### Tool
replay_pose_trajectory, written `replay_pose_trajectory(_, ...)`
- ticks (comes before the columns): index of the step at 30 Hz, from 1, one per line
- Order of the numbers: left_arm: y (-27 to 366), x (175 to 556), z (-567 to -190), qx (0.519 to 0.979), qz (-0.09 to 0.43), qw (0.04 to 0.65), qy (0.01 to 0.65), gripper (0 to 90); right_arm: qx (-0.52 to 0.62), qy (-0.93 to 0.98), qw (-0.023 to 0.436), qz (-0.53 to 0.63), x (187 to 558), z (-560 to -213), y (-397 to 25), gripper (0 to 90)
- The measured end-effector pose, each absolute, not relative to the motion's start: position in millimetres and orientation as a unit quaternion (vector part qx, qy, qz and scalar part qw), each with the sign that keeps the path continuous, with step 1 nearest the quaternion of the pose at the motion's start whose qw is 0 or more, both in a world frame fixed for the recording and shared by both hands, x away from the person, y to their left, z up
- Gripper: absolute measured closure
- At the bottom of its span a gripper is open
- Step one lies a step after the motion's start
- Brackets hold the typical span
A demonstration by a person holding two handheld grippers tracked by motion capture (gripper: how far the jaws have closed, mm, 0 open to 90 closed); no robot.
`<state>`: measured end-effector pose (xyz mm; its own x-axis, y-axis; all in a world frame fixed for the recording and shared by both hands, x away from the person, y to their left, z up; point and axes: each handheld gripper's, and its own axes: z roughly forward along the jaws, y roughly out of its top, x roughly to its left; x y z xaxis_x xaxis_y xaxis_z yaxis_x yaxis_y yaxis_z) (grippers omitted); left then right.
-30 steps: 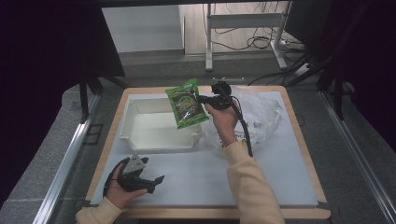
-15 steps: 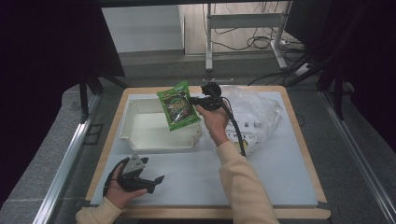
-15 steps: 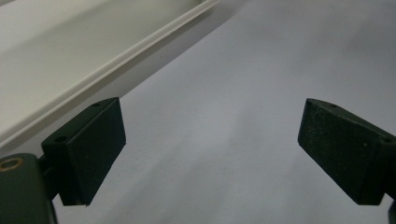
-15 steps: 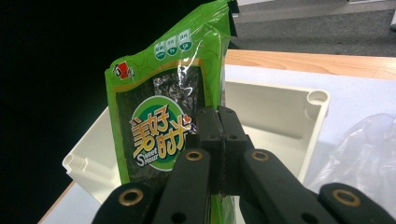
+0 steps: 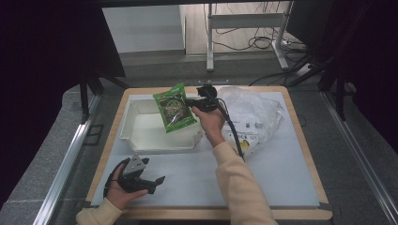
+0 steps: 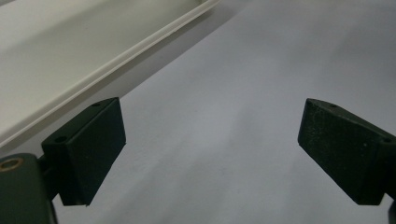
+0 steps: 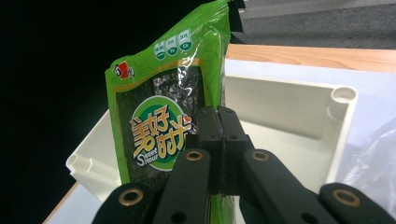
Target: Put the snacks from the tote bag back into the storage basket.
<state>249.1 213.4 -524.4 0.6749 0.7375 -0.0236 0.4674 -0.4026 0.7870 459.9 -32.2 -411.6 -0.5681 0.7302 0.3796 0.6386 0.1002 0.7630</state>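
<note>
A green snack packet (image 5: 174, 108) (image 7: 163, 116) hangs in the air over the white tray (image 5: 136, 133) (image 7: 299, 112). My right gripper (image 5: 191, 105) (image 7: 218, 135) is shut on the packet's right edge, held above the tray's right side. In the high view my left gripper (image 5: 152, 183) rests on the white mat near the front left, below the tray. Its jaws stand wide apart in the left gripper view, my left gripper (image 6: 210, 149) open with bare mat between them.
A crumpled clear plastic bag (image 5: 256, 115) lies on the mat right of the tray. The tray's rim (image 6: 116, 51) runs close past the left gripper. The wooden table edge (image 5: 300, 126) frames the mat; dark frames and cables stand behind.
My right gripper has carried the green packet leftward and slightly farther back over the tray. The left gripper has stayed put.
</note>
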Motion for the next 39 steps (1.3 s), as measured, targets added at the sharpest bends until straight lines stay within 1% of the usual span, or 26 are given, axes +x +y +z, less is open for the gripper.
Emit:
replay_pose_trajectory(13, 213.1, 248.8, -524.3, 0.821, 0.166, 0.407, 0.365, 7.8, 0.462, 0.742, 0.037, 0.484, 460.3, -418.8, -16.4, 89.8)
replay_pose_trajectory(23, 213.0, 248.7, -524.3, 0.820, 0.163, 0.408, 0.367, 7.9, 0.460, 0.745, 0.024, 0.483, 461.3, -429.4, 3.8, 89.8)
replay_pose_trajectory(39, 212.9, 247.4, -523.6, 0.820, 0.165, 0.410, 0.365, 7.9, 0.462, 0.749, 0.020, 0.475, 461.5, -437.7, 24.0, 89.7)
